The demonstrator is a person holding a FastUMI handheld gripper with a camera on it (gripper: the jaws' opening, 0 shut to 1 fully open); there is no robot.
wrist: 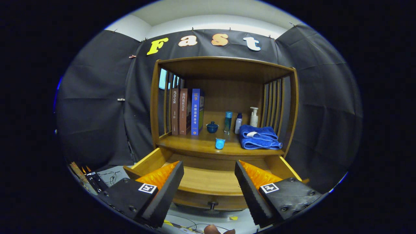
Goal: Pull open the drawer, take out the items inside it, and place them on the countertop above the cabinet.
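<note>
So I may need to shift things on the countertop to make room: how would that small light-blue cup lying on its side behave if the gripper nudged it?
The light-blue cup lies on its side near the countertop front edge, so it would probably roll, perhaps into the open drawer. It looks small and likely light, so go gently. The open gripper is over the drawer.

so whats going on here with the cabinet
A person is holding a gripper in front of a wooden cabinet. Its fingers are spread open with nothing between them. The drawer is already pulled out, and the part of its floor that shows between the fingers looks bare. On the countertop above sit a small blue cup lying on its side near the front edge, a folded blue towel, three books, a lidded blue pot and some bottles.
</note>
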